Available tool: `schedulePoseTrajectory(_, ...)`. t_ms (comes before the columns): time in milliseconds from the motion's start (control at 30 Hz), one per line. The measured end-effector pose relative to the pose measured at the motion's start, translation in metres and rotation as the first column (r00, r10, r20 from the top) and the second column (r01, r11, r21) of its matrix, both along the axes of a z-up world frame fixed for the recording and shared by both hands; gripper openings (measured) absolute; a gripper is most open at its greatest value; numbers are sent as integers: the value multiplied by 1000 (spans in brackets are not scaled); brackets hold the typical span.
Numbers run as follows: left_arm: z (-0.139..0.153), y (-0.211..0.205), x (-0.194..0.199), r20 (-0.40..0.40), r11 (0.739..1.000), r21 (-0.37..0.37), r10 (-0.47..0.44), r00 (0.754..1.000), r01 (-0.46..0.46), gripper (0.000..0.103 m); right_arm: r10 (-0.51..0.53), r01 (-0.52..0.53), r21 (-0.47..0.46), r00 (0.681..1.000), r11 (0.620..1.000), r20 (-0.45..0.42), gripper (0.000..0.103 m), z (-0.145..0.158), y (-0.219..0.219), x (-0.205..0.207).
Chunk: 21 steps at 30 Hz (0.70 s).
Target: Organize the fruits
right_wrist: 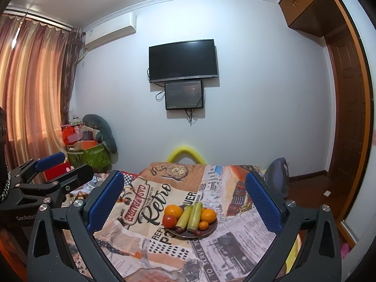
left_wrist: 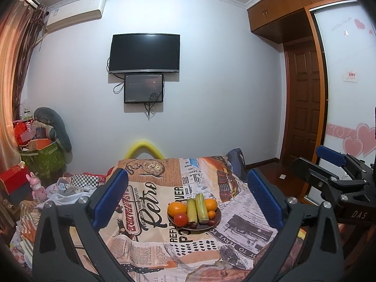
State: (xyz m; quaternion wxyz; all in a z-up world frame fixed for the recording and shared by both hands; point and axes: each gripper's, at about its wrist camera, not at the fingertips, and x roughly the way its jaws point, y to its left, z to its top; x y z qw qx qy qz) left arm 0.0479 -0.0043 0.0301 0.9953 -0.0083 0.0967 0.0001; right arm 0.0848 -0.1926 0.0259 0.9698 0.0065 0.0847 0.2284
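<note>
Fruit's all piled on a dark plate [left_wrist: 217, 221] mid-desk [left_wrist: 150, 253] — two corn cobs [left_wrist: 197, 208] lie side by side, long axis running near to far. They look stiff, so grab mid-length; the tomato [left_wrist: 181, 219] is softer, go gentle. Left gripper [left_wrist: 188, 199] and right gripper [right_wrist: 185, 202] both spread wide, empty, short of the plate.

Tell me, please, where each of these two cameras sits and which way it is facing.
Left wrist: on the left claw, looking forward over the plate of fruit toward the wall television; its own open blue pads frame the view, the right claw at right.
Right wrist: on the right claw, facing the same way; the left claw shows at left.
Shared: plate, printed cloth, television.
</note>
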Motion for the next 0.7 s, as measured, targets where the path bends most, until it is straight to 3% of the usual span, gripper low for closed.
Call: schedulePoseTrajectory(700, 1, 1, 0, 1, 1000, -7, -1, 1000, 1, 103, 0, 0, 1, 1000, 1000, 10, 103, 3, 2, -3)
